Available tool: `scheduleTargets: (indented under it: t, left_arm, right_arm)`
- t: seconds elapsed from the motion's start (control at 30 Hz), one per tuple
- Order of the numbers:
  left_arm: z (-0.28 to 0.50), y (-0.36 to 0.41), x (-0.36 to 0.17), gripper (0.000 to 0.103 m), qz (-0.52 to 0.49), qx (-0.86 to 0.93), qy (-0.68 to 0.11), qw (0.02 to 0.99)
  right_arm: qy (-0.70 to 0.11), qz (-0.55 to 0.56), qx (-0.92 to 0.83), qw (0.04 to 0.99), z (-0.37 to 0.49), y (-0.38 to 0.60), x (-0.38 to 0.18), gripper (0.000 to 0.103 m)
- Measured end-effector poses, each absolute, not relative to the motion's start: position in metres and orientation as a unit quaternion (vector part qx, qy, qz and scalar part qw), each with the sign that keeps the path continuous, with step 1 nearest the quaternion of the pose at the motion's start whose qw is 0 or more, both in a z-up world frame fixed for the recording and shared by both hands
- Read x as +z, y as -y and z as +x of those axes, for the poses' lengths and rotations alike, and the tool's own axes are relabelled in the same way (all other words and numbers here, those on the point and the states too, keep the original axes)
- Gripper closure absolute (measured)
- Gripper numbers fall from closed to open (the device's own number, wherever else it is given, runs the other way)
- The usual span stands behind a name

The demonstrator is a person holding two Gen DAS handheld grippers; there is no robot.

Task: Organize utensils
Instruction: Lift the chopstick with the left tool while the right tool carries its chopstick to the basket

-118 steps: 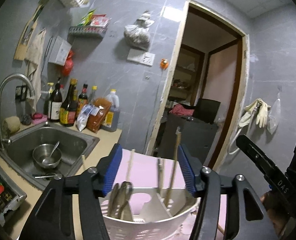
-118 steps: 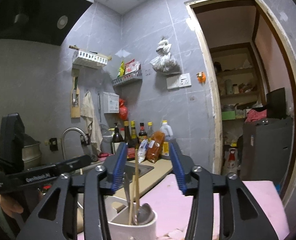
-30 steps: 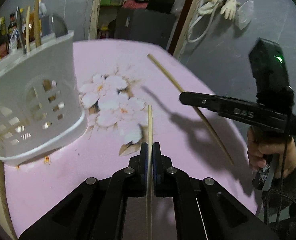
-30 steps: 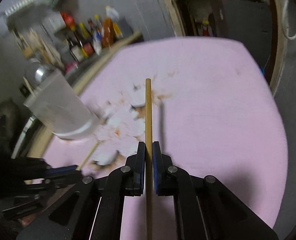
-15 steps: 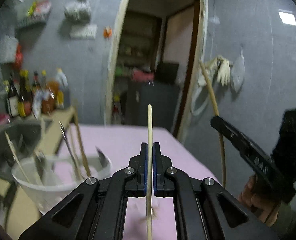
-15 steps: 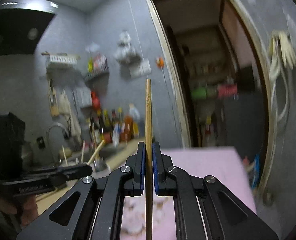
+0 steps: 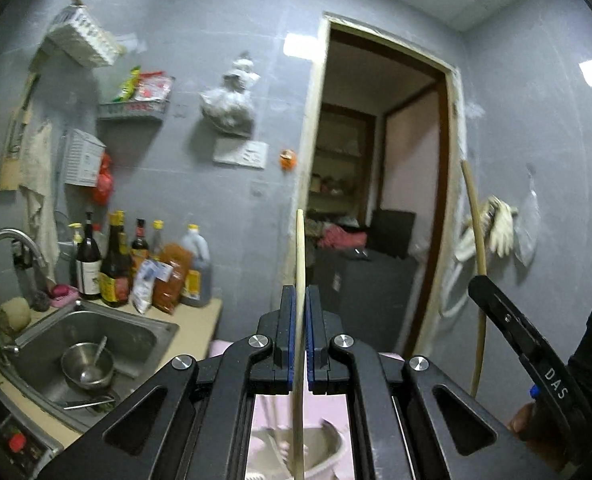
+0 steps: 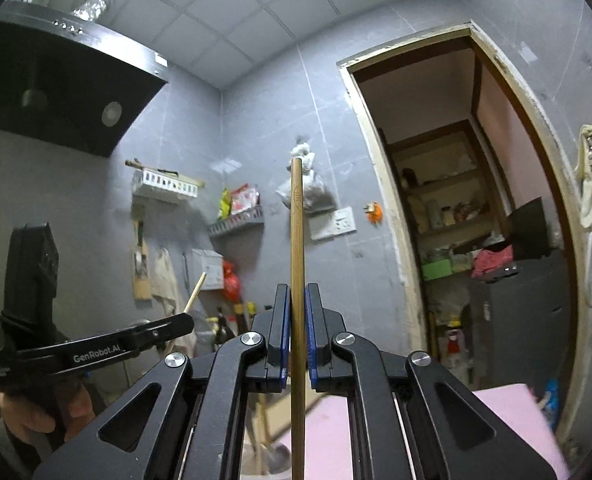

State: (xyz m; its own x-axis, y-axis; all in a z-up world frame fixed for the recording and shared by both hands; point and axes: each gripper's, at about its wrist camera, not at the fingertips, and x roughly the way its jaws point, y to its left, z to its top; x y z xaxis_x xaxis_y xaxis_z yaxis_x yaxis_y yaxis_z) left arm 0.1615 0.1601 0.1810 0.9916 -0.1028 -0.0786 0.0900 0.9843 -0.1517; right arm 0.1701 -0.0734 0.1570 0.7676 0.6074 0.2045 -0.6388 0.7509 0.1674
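This is a small home kitchen. At lower left of the left wrist view a steel sink [image 7: 96,344] with a curved tap [image 7: 4,248] is set into a beige counter [image 7: 192,332], and a metal bowl [image 7: 87,366] sits in the sink. Sauce bottles [image 7: 112,264] and an oil jug [image 7: 196,268] crowd the counter against the grey tiled wall [image 7: 184,184]. Above them hang a wire rack [image 7: 132,110] of packets, a white basket [image 7: 82,38], a cloth [image 7: 36,184] and a tied plastic bag [image 7: 228,104]. At upper left of the right wrist view a black range hood [image 8: 56,84] juts out. At right an open doorway [image 8: 455,220] shows pantry shelves [image 8: 443,216], and rubber gloves [image 7: 499,228] hang beside it.
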Motion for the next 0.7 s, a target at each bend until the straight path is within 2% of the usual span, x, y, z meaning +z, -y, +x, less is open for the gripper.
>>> scheduleTargets:
  t: [0.27, 0.7]
  left_arm:
    - [0.174, -0.211, 0.166, 0.101, -0.112, 0.004, -0.007, 0.994]
    - [0.205, -0.238, 0.126, 0.101, -0.128, 0.024, -0.024, 0.991]
  right_arm:
    - [0.079, 0.157, 0.374, 0.911, 0.193, 0.034, 0.152, 0.098]
    - [0.056, 0.122, 0.365, 0.921, 0.220, -0.014, 0.124, 0.098]
